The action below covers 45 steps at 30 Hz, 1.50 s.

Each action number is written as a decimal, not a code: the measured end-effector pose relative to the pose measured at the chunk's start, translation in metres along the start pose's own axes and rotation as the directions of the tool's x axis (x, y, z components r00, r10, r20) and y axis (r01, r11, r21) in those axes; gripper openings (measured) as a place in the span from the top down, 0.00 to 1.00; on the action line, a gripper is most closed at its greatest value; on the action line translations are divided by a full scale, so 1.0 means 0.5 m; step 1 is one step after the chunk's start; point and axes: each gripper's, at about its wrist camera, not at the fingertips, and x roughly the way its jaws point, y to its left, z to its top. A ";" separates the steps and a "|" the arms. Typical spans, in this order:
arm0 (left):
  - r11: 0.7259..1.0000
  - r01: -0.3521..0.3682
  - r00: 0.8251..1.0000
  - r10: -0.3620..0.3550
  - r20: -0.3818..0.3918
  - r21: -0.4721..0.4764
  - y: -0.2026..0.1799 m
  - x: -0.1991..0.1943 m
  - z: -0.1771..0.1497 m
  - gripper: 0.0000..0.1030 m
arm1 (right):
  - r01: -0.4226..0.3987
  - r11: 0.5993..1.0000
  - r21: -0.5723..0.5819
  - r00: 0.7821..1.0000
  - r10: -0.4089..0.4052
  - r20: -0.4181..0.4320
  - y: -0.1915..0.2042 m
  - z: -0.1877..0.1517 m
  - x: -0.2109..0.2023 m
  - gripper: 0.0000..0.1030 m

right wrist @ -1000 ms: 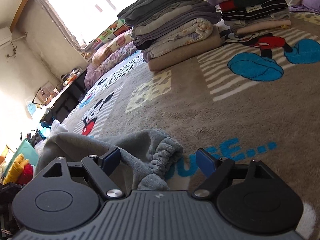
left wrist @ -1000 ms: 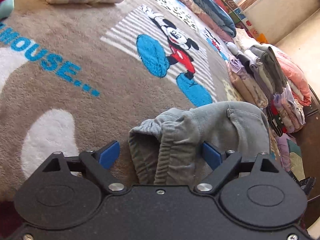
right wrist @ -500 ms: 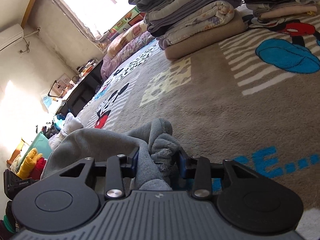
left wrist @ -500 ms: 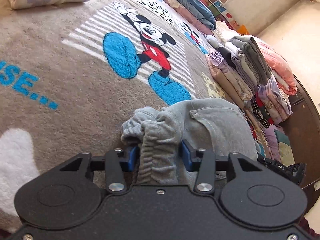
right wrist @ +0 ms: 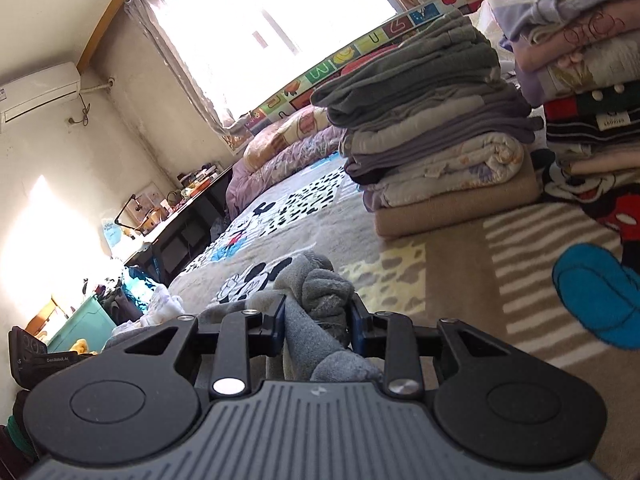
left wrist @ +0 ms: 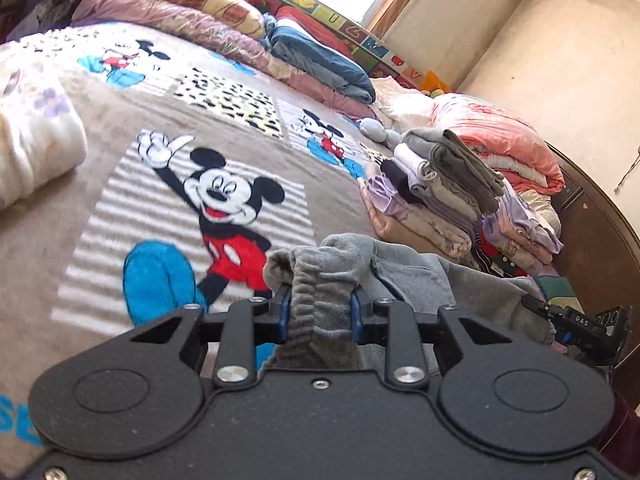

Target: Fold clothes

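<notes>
A grey fleece garment (left wrist: 420,276) with an elastic waistband hangs between my two grippers above the Mickey Mouse blanket (left wrist: 120,208). My left gripper (left wrist: 320,312) is shut on the bunched waistband at one end. My right gripper (right wrist: 318,320) is shut on the other bunched end of the same grey garment (right wrist: 316,292). The right gripper's body shows at the right edge of the left wrist view (left wrist: 580,324). The cloth below the jaws is hidden by the gripper bodies.
Stacks of folded clothes (left wrist: 444,196) stand on the blanket, close ahead in the right wrist view (right wrist: 432,136). A rolled white floral blanket (left wrist: 32,148) lies at the left. Folded quilts (left wrist: 248,44) line the far side. A dark desk (right wrist: 180,224) and a teal box (right wrist: 80,324) stand beside the bed.
Both grippers closed on the grey garment's bunched ends, then lifted it off the blanket and tilted up; the folded stacks now look nearer.
</notes>
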 end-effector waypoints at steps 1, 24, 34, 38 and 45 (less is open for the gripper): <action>1.000 -0.010 1.000 0.010 0.015 0.028 -0.003 0.013 0.019 0.75 | 0.001 1.000 -0.010 1.000 -0.001 0.011 0.001 0.014 0.006 0.69; 0.964 -0.264 0.964 0.265 0.011 -0.030 0.135 0.099 -0.019 0.43 | 0.217 0.974 -0.069 0.974 -0.220 -0.050 -0.116 0.003 0.134 0.41; 0.977 -0.211 0.976 0.208 -0.067 -0.032 0.139 0.179 0.022 0.43 | 0.185 0.961 -0.206 0.966 -0.216 -0.142 -0.103 -0.009 0.186 0.40; 0.974 -0.224 0.970 0.226 -0.085 0.027 0.120 0.201 0.015 0.67 | 0.225 0.949 -0.219 0.961 -0.253 -0.108 -0.108 -0.012 0.187 0.68; 0.955 -0.265 0.962 0.271 -0.026 0.134 0.070 0.144 -0.006 0.71 | 0.211 0.945 -0.252 0.971 -0.233 -0.061 -0.091 -0.029 0.140 0.72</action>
